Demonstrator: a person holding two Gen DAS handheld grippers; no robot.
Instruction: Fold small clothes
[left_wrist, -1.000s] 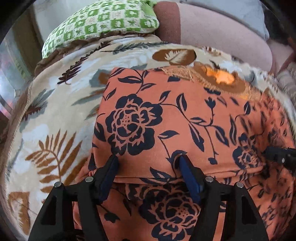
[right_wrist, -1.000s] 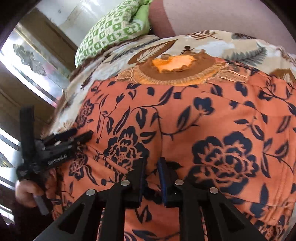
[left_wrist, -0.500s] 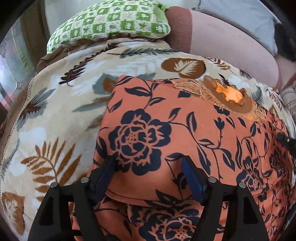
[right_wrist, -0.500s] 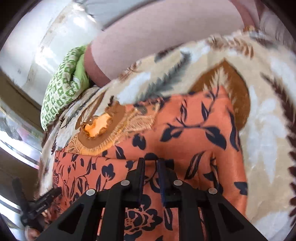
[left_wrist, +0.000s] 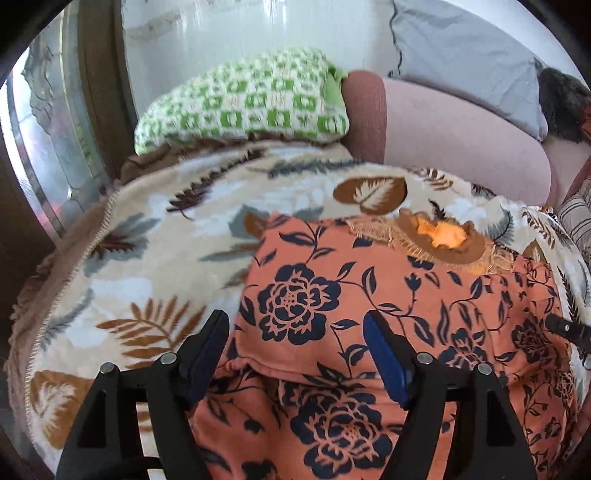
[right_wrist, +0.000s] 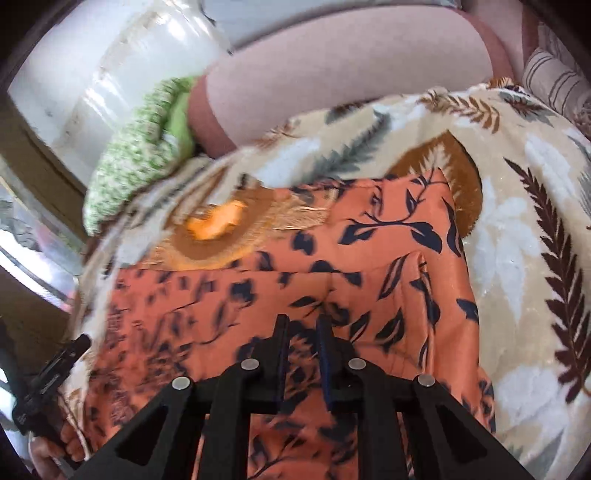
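Note:
An orange garment with dark blue flowers (left_wrist: 388, 306) lies folded over itself on a leaf-patterned blanket (left_wrist: 155, 251); its brown embroidered neckline (left_wrist: 443, 240) faces the far side. My left gripper (left_wrist: 295, 332) is open and empty, hovering over the garment's near left fold edge. My right gripper (right_wrist: 301, 325) is shut on a pinch of the garment (right_wrist: 369, 266) near its middle. The left gripper shows at the lower left of the right wrist view (right_wrist: 48, 376), and a tip of the right gripper shows at the right edge of the left wrist view (left_wrist: 569, 328).
A green checked pillow (left_wrist: 243, 103) and a pink bolster (left_wrist: 443, 140) lie at the far side of the blanket. A grey pillow (left_wrist: 461, 62) is behind them. A striped cushion (right_wrist: 554, 81) sits at the far right. A window frame (left_wrist: 48, 147) runs on the left.
My left gripper has pulled back and up, off the fold, staying open. My right gripper, still shut on the cloth, has swung right across the garment toward its right side.

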